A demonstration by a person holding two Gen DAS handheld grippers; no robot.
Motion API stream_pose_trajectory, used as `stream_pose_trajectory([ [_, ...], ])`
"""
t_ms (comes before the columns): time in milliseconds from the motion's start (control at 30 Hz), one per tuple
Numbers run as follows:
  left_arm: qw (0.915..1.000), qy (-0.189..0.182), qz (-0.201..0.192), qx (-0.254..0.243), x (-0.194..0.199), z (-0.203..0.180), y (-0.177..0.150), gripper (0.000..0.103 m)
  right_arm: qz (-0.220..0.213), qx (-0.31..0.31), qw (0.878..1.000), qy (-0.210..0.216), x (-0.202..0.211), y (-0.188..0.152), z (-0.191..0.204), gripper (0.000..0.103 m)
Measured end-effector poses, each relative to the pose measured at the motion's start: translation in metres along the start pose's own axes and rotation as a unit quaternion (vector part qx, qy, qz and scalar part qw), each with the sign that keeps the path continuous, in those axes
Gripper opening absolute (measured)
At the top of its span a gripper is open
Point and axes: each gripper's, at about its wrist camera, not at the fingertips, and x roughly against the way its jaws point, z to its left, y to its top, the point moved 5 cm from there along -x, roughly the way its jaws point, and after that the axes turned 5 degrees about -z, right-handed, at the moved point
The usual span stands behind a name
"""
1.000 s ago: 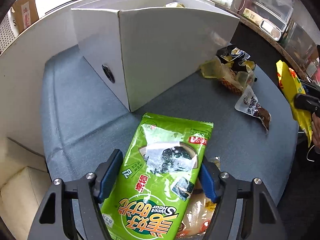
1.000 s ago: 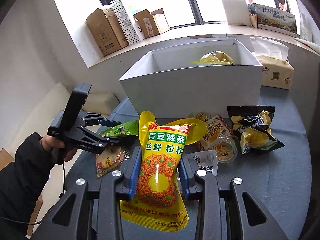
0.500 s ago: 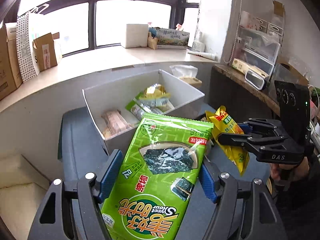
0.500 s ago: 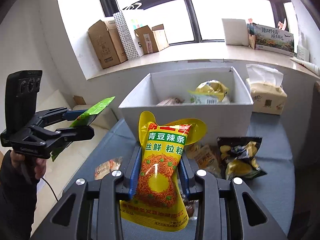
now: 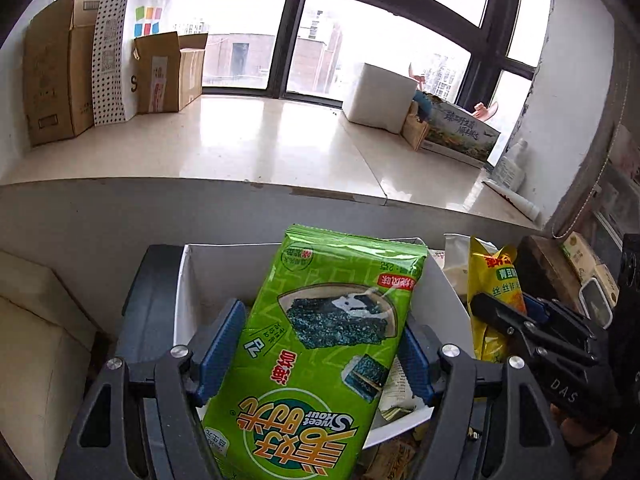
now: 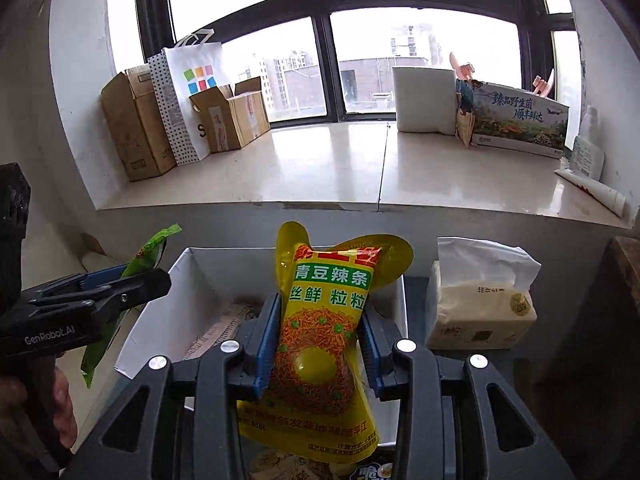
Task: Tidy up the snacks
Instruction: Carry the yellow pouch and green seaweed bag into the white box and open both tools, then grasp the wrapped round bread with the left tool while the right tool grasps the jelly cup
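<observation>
Now, step in hand: dropping two snack bags into the white box point(image 6: 188, 276), both carried over its opening.
Left gripper point(image 5: 320, 354): holding the green seaweed bag point(image 5: 320, 344) across its width, pads on both long edges; jaws opening a little, bag still pinched between them.
Right gripper point(image 6: 318, 338): holding the yellow bean-strip pouch point(image 6: 320, 340) at its middle; jaws opening, a narrow gap showing at the right pad, pouch still between the fingers.
Place of the green bag: lower centre of the left wrist view, top end over the box mouth; in the right wrist view only its edge, at middle left.
Place of the yellow pouch: lower centre of the right wrist view, over the inside of the box; at right of the left wrist view, just beside the green bag.
Box content: some packets already inside, at the lower left of the box in the right view.
Good release, as a judgement: better to let go only when the lower end of each bag is clearly past the near wall, otherwise likely to catch on the rim and tip outside.
Order: better one bag after the other, since the two grippers stand near each other.
Risk: tissue pack point(image 6: 480, 308) just beside the box at right; easy to knock with the right gripper.
</observation>
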Motion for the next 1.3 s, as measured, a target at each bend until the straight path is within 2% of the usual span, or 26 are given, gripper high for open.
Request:
stream_pose_trajectory([
  [33, 0.9997, 0.021, 0.006, 0.007, -0.008, 0.003, -0.003, 0.081, 0.007, 0.004, 1.0, 0.0, -0.006, -0.002, -0.002, 0.068],
  [67, 0.9991, 0.033, 0.02, 0.019, -0.017, 0.008, -0.007, 0.089, 0.019, 0.003, 1.0, 0.001, -0.012, -0.005, -0.004, 0.083],
  [100, 0.9987, 0.027, 0.031, 0.031, -0.023, 0.011, -0.013, 0.092, 0.03, -0.006, 1.0, 0.004, -0.016, -0.009, -0.007, 0.103],
  [167, 0.9984, 0.012, 0.039, 0.039, -0.027, 0.012, -0.023, 0.092, 0.023, -0.024, 0.999, -0.004, -0.014, -0.011, -0.014, 0.103],
  [300, 0.9986, 0.027, 0.038, 0.024, -0.022, 0.016, -0.032, 0.093, 0.0, -0.052, 0.999, -0.005, 0.001, -0.012, -0.026, 0.103],
  [467, 0.9987, 0.044, 0.015, 0.021, -0.001, 0.023, -0.023, 0.093, -0.03, -0.044, 0.999, 0.003, 0.019, -0.009, -0.018, 0.103],
  [667, 0.9956, 0.083, -0.026, -0.035, 0.042, 0.026, -0.019, 0.095, -0.046, -0.031, 0.998, 0.023, 0.037, -0.011, 0.001, 0.103],
  [733, 0.9947, 0.084, -0.032, -0.049, 0.06, 0.029, -0.026, 0.095, -0.054, -0.025, 0.998, 0.037, 0.05, -0.017, 0.01, 0.103],
  [833, 0.9946, 0.073, -0.03, -0.067, 0.086, 0.037, -0.047, 0.1, -0.063, -0.014, 0.997, 0.05, 0.075, -0.032, 0.023, 0.103],
  [1033, 0.9976, 0.003, -0.002, -0.07, 0.132, 0.047, -0.113, 0.1, -0.055, -0.024, 0.995, 0.079, 0.117, -0.086, 0.039, 0.103],
  [1200, 0.9967, 0.01, 0.015, -0.079, 0.154, 0.049, -0.165, 0.1, -0.021, -0.033, 0.995, 0.09, 0.135, -0.138, 0.049, 0.103],
  [1300, 0.9955, 0.0, 0.031, -0.089, 0.153, 0.048, -0.186, 0.1, -0.006, -0.028, 0.995, 0.092, 0.143, -0.158, 0.052, 0.103],
])
